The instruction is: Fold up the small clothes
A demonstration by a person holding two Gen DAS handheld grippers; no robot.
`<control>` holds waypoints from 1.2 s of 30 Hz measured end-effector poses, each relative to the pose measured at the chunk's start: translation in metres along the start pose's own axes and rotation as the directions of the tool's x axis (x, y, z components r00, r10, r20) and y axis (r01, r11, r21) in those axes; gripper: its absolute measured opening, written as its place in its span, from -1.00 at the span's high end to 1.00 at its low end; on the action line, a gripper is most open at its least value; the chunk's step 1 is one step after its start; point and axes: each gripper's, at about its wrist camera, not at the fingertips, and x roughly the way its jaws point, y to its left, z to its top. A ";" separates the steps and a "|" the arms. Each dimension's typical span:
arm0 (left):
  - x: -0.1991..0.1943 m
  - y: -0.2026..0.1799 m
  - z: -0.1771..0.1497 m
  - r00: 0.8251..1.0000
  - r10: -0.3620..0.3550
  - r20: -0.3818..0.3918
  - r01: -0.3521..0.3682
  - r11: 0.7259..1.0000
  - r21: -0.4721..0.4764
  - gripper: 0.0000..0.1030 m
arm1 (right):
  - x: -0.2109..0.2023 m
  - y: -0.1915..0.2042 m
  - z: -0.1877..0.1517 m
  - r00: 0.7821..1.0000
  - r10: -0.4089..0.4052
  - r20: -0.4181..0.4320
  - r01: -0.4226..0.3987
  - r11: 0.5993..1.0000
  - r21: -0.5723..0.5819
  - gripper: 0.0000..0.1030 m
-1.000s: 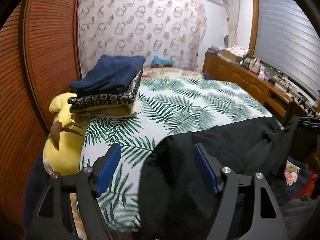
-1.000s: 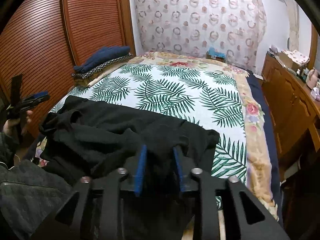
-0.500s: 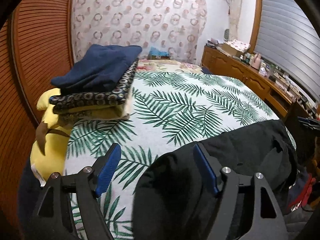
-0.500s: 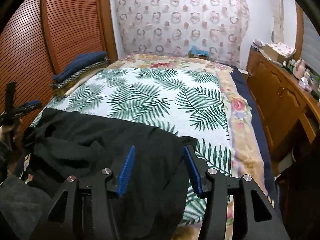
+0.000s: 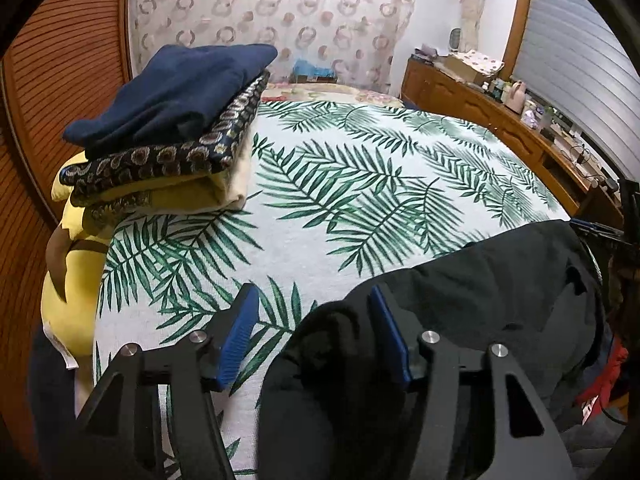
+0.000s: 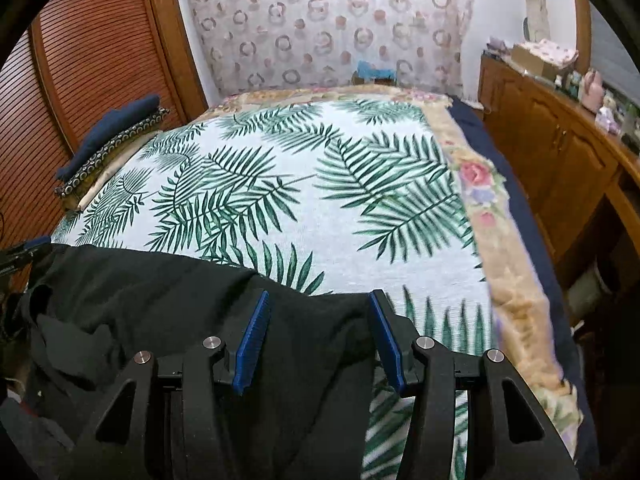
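A black garment (image 5: 480, 300) (image 6: 140, 300) lies rumpled across the near edge of the palm-leaf bedspread (image 5: 360, 200) (image 6: 300, 200). My left gripper (image 5: 314, 300) hovers over the garment's left end. Its jaws are closing: the cloth bulges against the right finger, while the left finger stands over bare bedspread and touches no cloth. My right gripper (image 6: 319, 300) is open over the garment's right corner, with the cloth lying loose between its blue pads. The left gripper's tip (image 6: 24, 250) shows at the far left of the right wrist view.
A stack of folded clothes (image 5: 172, 120) (image 6: 112, 136), navy on top, sits at the bed's left side above a yellow plush toy (image 5: 72, 280). Louvred wooden doors (image 6: 92, 60) stand at the left. A cluttered wooden dresser (image 6: 560, 152) runs along the right.
My right gripper, shut on the black garment a second ago, has opened and let it go. Both grippers sank toward the bed. The left jaws have narrowed.
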 end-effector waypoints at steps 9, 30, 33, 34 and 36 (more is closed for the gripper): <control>0.011 0.003 -0.006 1.000 -0.001 -0.024 0.000 1.000 -0.002 -0.15 | 0.010 -0.003 0.001 0.999 -0.022 -0.025 0.021 0.999 -0.032 -0.02; -0.019 -0.002 -0.013 1.000 -0.008 0.023 0.007 0.999 0.036 0.74 | -0.011 0.005 -0.012 0.998 -0.059 -0.005 0.058 0.995 -0.078 0.81; -0.048 0.003 -0.012 0.996 -0.025 0.083 0.024 1.000 0.015 0.74 | -0.040 -0.008 -0.015 0.996 -0.039 0.083 0.038 0.999 0.011 0.82; -0.056 0.003 -0.011 0.994 -0.024 0.103 0.023 1.000 0.015 0.74 | -0.047 -0.011 -0.015 0.996 -0.009 0.094 0.007 1.000 0.028 0.82; -0.073 0.000 -0.009 0.989 -0.043 0.141 0.041 0.999 0.016 0.74 | -0.063 -0.011 -0.017 0.991 0.010 0.131 -0.014 1.000 0.027 0.82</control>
